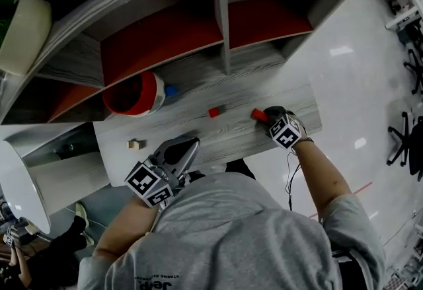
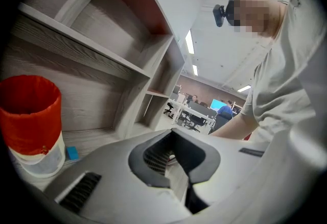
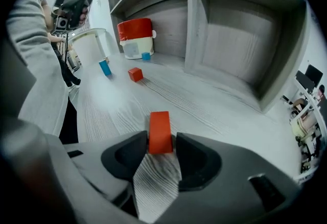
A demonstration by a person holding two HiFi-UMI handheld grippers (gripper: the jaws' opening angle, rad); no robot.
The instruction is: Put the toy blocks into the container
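A white round plastic container with a red liner (image 2: 30,121) stands on a grey wood-grain board (image 2: 99,139). Touching or just beside the container's base, on its right, lies 1 small blue toy block (image 2: 72,153). Behind and above the container rises a grey wood-grain shelf unit (image 2: 102,59) with a red back panel. In front of the container, the grey left gripper (image 2: 172,133) has its jaws together, empty. Well right of the container leans a person in a light grey shirt (image 2: 291,80)
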